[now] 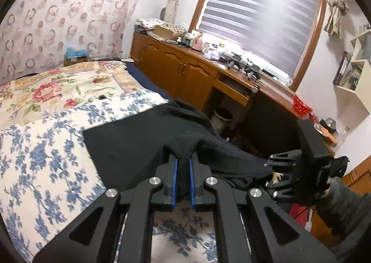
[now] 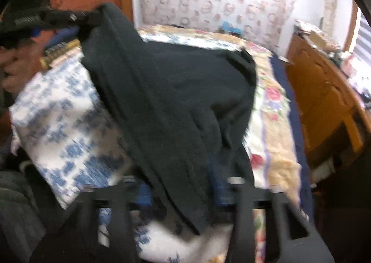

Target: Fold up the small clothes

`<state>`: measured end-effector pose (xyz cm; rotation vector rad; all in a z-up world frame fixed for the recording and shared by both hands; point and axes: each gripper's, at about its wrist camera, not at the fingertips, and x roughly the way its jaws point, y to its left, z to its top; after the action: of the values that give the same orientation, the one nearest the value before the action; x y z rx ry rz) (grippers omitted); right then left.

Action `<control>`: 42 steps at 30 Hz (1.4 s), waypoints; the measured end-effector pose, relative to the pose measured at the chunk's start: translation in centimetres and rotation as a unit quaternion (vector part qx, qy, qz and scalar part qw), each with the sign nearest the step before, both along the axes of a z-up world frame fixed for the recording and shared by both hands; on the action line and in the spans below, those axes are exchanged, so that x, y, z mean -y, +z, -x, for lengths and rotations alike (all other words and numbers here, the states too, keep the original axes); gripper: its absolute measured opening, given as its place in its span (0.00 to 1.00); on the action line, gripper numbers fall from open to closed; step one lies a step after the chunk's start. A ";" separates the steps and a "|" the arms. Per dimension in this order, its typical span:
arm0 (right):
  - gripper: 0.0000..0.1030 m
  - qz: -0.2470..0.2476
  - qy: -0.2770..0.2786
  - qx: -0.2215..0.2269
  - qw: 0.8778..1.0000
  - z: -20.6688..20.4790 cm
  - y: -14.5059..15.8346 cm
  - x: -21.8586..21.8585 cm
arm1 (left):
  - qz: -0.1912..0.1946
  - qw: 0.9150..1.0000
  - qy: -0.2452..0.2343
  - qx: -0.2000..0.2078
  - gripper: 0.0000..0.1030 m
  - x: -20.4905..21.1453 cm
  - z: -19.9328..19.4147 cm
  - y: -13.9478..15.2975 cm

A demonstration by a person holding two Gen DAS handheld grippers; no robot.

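Observation:
A black garment (image 1: pixel 148 144) is held up over the bed with the blue-flowered cover (image 1: pixel 46 158). My left gripper (image 1: pixel 183 165) is shut on a bunched edge of it between the blue pads. The right gripper (image 1: pixel 299 170) appears at the right of the left wrist view with black cloth over its tip. In the blurred right wrist view the garment (image 2: pixel 185 100) drapes over my right gripper (image 2: pixel 183 191), whose fingers sit apart with cloth between them; its grip is unclear. The left gripper (image 2: pixel 69 17) holds the far corner at upper left.
A red-flowered quilt (image 1: pixel 58 87) covers the far part of the bed. A wooden cabinet (image 1: pixel 185 73) with clutter runs along the window wall on the right. A bin (image 1: pixel 221 119) stands under the desk. White shelves (image 1: pixel 357 77) hang at far right.

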<state>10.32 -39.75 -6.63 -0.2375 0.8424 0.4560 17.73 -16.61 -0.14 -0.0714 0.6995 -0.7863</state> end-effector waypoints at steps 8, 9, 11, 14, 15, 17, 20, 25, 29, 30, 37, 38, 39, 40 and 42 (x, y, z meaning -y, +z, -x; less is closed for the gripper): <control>0.13 0.012 0.027 0.076 0.997 -7.8 5.3 -1.1 | -0.032 0.998 0.057 0.022 0.10 -2.0 -3.8 0.9; 0.13 0.015 0.036 0.076 0.996 -9.7 5.4 -1.7 | -0.039 0.997 0.061 0.021 0.12 -2.1 -4.2 0.7; 0.13 0.019 0.046 0.066 0.997 -12.3 4.9 -2.3 | -0.046 0.997 0.065 0.020 0.18 -2.7 -5.5 0.3; 0.13 0.025 0.064 0.044 0.997 -15.8 3.3 -3.2 | -0.053 0.995 0.076 0.021 0.28 -3.4 -6.7 -0.1; 0.13 0.027 0.070 0.037 0.996 -16.6 2.8 -3.5 | -0.057 0.995 0.080 0.022 0.32 -3.6 -7.2 -0.3; 0.13 0.028 0.078 0.030 0.996 -17.9 2.2 -3.9 | -0.060 0.995 0.078 0.013 0.39 -3.8 -7.9 -0.9; 0.20 0.028 0.074 0.027 0.997 -19.8 1.9 -4.1 | -0.076 0.994 0.072 -0.011 0.39 -3.3 -9.3 -2.9; 0.43 0.016 0.033 0.040 0.999 -22.3 3.1 -3.0 | -0.103 0.992 0.058 -0.044 0.39 -1.6 -10.9 -6.2; 0.52 0.013 -0.005 0.039 0.999 -23.5 4.0 -1.4 | -0.119 0.990 0.060 -0.056 0.39 -0.9 -12.2 -7.6; 0.53 0.016 -0.016 0.040 0.999 -23.7 4.2 -1.1 | -0.121 0.989 0.063 -0.057 0.39 -0.9 -12.6 -7.8; 0.53 0.020 -0.042 0.031 0.998 -22.6 4.8 0.9 | -0.145 0.984 0.077 -0.070 0.39 -0.9 -14.3 -9.7; 0.53 0.020 -0.052 0.035 0.998 -22.1 5.0 1.5 | -0.143 0.984 0.077 -0.072 0.40 -1.0 -14.4 -9.9; 0.53 0.026 -0.071 0.043 0.996 -21.6 5.1 2.1 | -0.141 0.984 0.077 -0.073 0.40 -1.0 -14.5 -10.0; 0.53 0.028 -0.086 0.047 0.995 -21.3 5.2 2.6 | -0.140 0.984 0.077 -0.073 0.40 -1.1 -14.6 -10.0; 0.53 0.007 -0.081 0.042 0.996 -20.3 5.3 2.9 | -0.139 0.985 0.077 -0.072 0.40 -1.1 -14.6 -10.0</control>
<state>30.59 -42.66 -1.30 -0.1975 0.7764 0.2869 32.36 -15.53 -10.14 0.0716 0.9243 -0.5322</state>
